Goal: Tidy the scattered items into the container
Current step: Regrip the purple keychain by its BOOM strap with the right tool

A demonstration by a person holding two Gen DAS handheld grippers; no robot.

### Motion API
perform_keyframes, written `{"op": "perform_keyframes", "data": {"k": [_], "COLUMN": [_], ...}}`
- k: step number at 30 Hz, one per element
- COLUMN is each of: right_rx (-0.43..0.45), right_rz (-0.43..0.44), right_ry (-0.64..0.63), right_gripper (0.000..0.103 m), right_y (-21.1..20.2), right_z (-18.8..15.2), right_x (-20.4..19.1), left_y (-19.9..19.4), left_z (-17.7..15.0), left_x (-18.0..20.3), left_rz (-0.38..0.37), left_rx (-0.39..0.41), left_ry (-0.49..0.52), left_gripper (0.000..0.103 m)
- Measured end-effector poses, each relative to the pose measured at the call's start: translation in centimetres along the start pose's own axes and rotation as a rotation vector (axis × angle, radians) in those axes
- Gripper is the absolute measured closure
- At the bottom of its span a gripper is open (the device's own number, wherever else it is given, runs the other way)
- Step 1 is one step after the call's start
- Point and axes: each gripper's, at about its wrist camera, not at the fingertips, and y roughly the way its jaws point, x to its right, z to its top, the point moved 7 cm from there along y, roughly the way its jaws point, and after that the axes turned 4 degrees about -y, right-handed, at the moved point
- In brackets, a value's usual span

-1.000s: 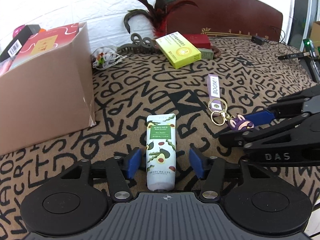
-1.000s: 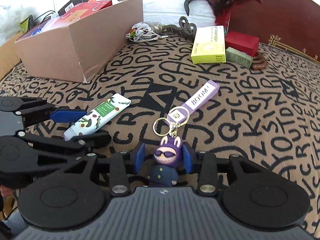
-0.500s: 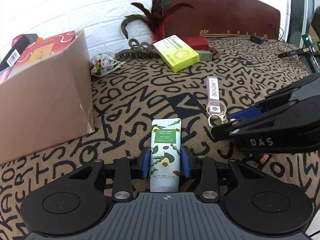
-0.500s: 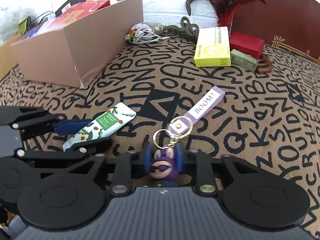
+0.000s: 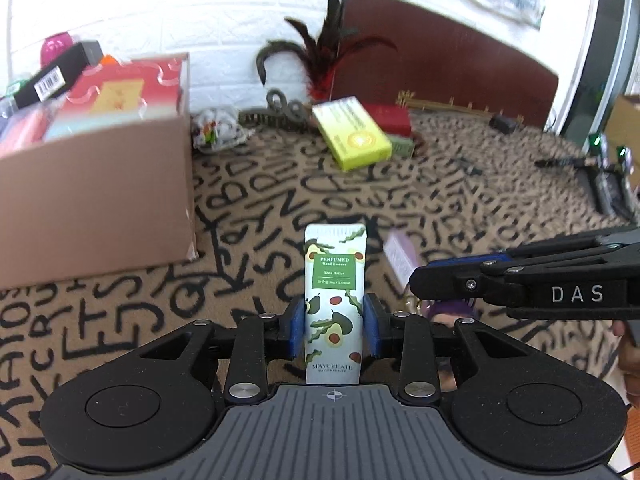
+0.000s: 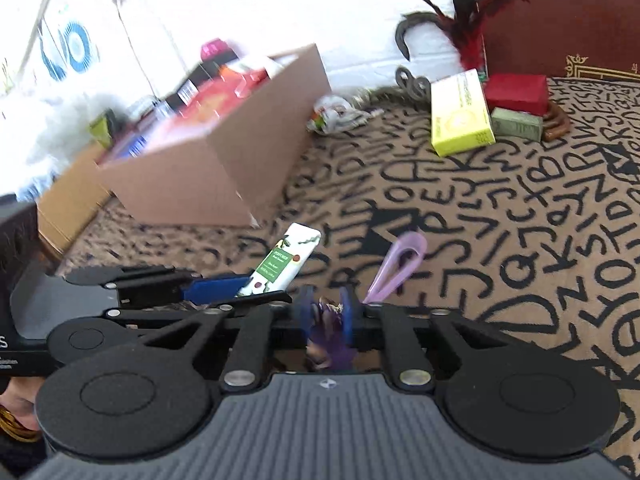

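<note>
Left wrist view: box [image 5: 92, 196] at left already holds several items, with the yellow pack [image 5: 352, 138], red pack [image 5: 390, 119] and white bag [image 5: 216, 132] still out on the cloth [image 5: 460, 200]. Left gripper [image 5: 334, 322] is clamped on the tube [image 5: 334, 276]. Right gripper [image 6: 326, 312] is clamped on the keychain [image 6: 330, 330], strap [image 6: 398, 262] dangling; both are short of the box, so roughly midway.

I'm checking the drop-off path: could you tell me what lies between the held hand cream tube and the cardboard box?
Only bare patterned cloth between hand cream tube and cardboard box, in the left wrist view.
</note>
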Motion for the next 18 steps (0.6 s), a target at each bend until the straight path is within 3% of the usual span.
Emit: {"op": "perform_keyframes", "data": {"k": [3, 6, 12, 15, 18], "right_rx": [0.021, -0.025, -0.074, -0.093, -0.152], "right_rz": [-0.008, -0.053, -0.146, -0.162, -0.168], "right_ry": [-0.012, -0.04, -0.08, -0.07, -0.076], "right_gripper": [0.09, 0.09, 0.069, 0.068, 0.059], "right_y": [-0.6, 0.3, 1.3, 1.6, 2.4], "right_z": [0.8, 0.3, -1.2, -1.5, -2.2], "right_x": [-0.4, 0.0, 1.1, 2.0, 2.5], "left_y": [-0.9, -0.6, 1.4, 1.9, 2.1], "left_z": [0.6, 0.4, -1.8, -2.0, -2.0], "left_x": [-0.3, -0.9, -1.8, -1.9, -1.9], "left_rz": [0.013, 0.041, 0.049, 0.057, 0.059], "left_rx": [0.024, 0.013, -0.087, -0.084, -0.084], "left_ry": [0.013, 0.014, -0.008, 0.004, 0.029], "left_gripper": [0.074, 0.074, 0.074, 0.073, 0.07]}}
